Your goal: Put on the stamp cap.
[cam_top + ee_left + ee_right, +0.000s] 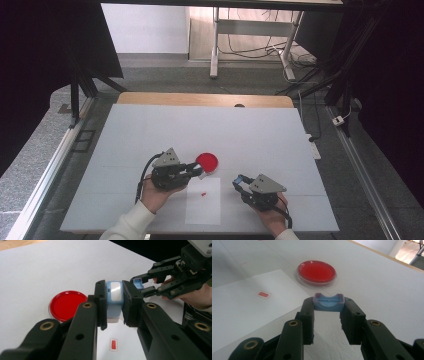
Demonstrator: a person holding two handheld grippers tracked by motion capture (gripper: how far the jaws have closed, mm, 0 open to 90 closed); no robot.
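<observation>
On the white table [150,130], near the person's side, two hand-held grippers work close to each other. At the left of the high view, the left gripper [196,170] is held in the left hand [157,192], and its jaws point toward a red round dish [207,161] which lies flat on the table just beyond its tips. The left gripper view shows its two black jaws closed on a light blue box [114,302] (its pale lower part looks almost white), with one pad pressing on each side, and the box is raised above the table. Beside it in the same view, the dish [67,304] lies to the left.

At the right of the high view, the right gripper [239,182] is held in the right hand [272,217]. The right gripper view shows its jaws clamped on a small blue lid [328,302], a shallow tray-like piece with a curved notch in one edge, gripped at its two ends and kept above the table. The left gripper view also shows this lid [138,283] near the box but apart from it.

A white sheet of paper [203,202] lies between the two hands, and on it there is a small red label [204,193], not touched by either gripper.
</observation>
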